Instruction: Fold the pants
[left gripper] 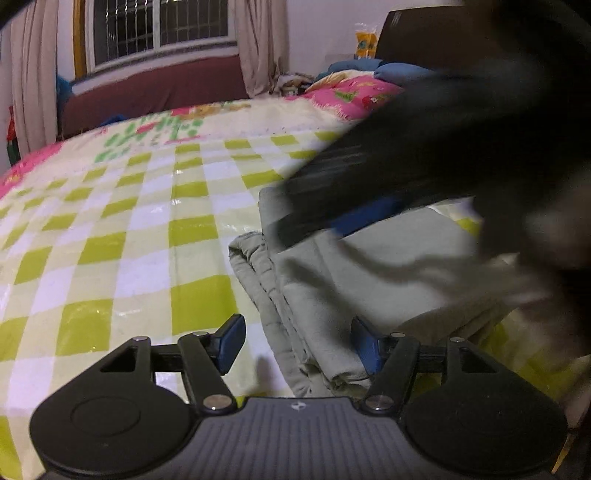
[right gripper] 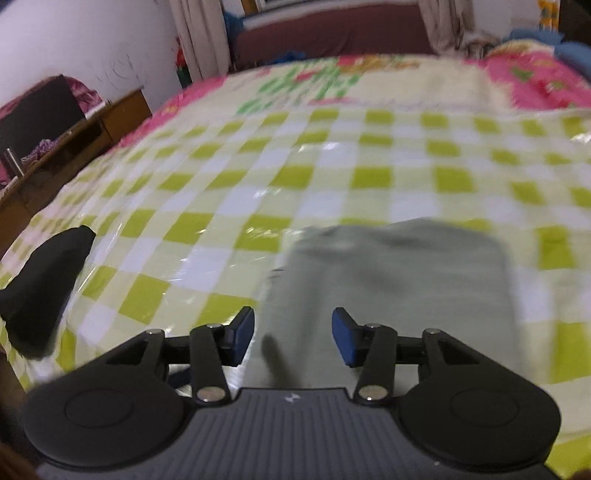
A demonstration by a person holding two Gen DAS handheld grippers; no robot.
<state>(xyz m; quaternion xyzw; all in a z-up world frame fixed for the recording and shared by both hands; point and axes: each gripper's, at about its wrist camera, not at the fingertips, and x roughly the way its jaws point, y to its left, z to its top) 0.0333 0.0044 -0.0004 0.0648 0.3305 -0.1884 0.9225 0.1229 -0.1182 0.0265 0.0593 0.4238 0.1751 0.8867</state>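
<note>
A green-checked plastic sheet (right gripper: pixel 332 177) covers the bed, pink quilt (left gripper: pixel 354 96) beyond.

The folded pants (left gripper: pixel 369 280) lie on the checked sheet (left gripper: pixel 129 221) spread over the bed. In the left wrist view their stacked folded edges face left, and the left gripper (left gripper: pixel 299 345) sits at their near edge — one finger over the sheet, the other against the cloth. The right gripper (left gripper: pixel 369 192) crosses above the pants from the right. Behind them lie the pillows (left gripper: pixel 354 94), with the window (left gripper: pixel 159 29) beyond the bed — a wooden cabinet (right gripper: pixel 74 136) stands to its left.
</note>
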